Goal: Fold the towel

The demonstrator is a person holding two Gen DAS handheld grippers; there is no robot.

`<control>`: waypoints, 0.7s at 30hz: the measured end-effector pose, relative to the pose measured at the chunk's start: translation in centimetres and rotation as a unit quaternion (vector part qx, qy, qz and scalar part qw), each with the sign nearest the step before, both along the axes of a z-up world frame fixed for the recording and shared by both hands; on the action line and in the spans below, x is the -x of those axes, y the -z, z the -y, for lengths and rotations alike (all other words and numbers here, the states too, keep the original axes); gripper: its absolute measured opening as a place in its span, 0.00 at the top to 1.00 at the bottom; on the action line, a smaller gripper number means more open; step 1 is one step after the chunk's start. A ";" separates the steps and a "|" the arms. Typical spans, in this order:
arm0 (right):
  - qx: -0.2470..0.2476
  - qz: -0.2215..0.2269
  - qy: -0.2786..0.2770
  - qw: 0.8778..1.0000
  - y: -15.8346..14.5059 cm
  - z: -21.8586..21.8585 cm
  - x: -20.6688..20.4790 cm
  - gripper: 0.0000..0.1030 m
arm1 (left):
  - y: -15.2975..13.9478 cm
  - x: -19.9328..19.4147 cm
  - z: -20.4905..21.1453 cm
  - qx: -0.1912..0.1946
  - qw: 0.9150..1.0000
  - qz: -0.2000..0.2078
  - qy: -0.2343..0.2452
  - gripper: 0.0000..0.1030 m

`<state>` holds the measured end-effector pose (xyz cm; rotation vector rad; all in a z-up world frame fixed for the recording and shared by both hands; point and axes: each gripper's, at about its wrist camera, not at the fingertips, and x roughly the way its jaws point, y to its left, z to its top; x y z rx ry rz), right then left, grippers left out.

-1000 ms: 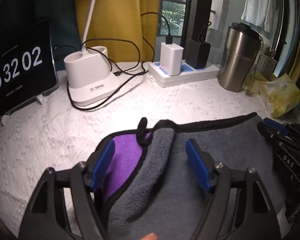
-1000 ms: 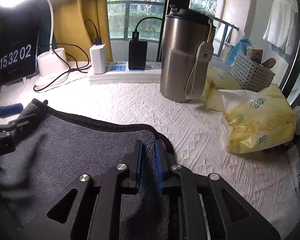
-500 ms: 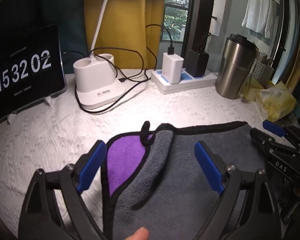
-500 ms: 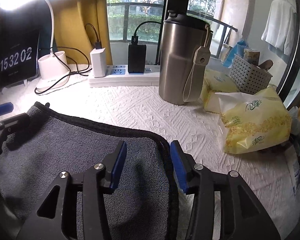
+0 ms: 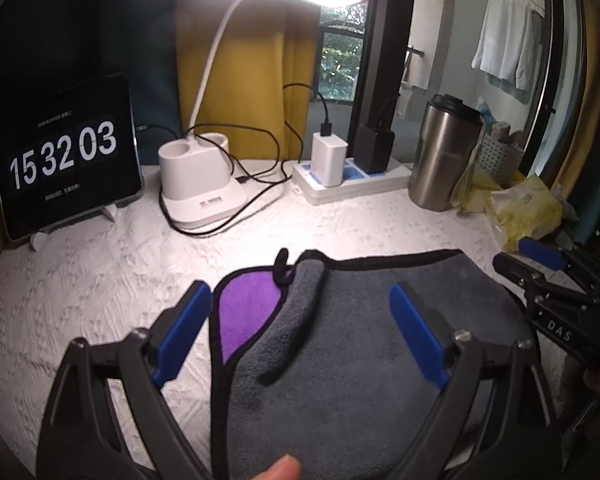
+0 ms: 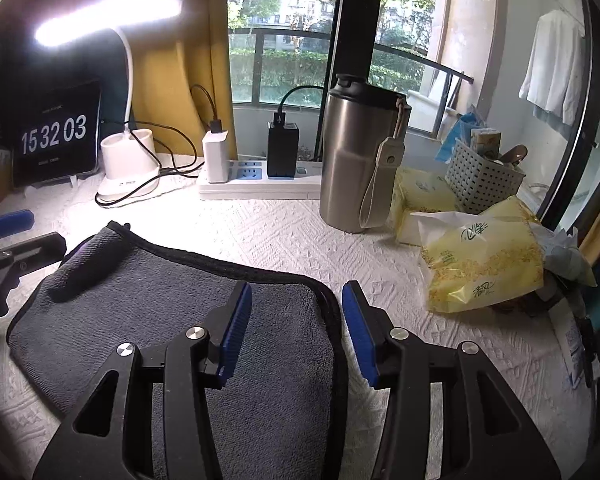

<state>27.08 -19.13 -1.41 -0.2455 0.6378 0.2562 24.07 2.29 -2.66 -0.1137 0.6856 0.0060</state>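
Observation:
A grey towel (image 5: 364,344) with black trim lies folded on the white textured table cover (image 5: 100,280). Its purple underside (image 5: 244,312) shows at the far left corner, beside a black hanging loop (image 5: 281,266). My left gripper (image 5: 300,328) is open and empty above the towel's left part. My right gripper (image 6: 296,324) is open and empty above the towel (image 6: 160,312) at its right edge. The right gripper also shows at the right of the left wrist view (image 5: 540,264).
A tablet clock (image 5: 66,160), a white lamp base (image 5: 200,188) with cables, a power strip (image 5: 352,184) with chargers and a steel tumbler (image 6: 360,160) stand along the back. Yellow tissue packs (image 6: 484,268) and a white basket (image 6: 480,180) sit at the right.
My right gripper opened and let go of the towel's right edge. Both grippers rose and drew back from the towel. My left gripper's jaws spread wider.

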 end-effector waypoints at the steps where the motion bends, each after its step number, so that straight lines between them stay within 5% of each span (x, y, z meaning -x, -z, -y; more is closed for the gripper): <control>1: -0.001 0.002 -0.001 1.000 -0.2 0.0 0.3 0.52 | -0.1 0.2 0.0 0.001 1.000 0.000 0.000 0.11; 21: -0.022 0.038 -0.021 0.999 -2.5 0.8 5.6 0.52 | -2.3 6.2 1.0 -0.006 0.999 0.054 -0.007 0.11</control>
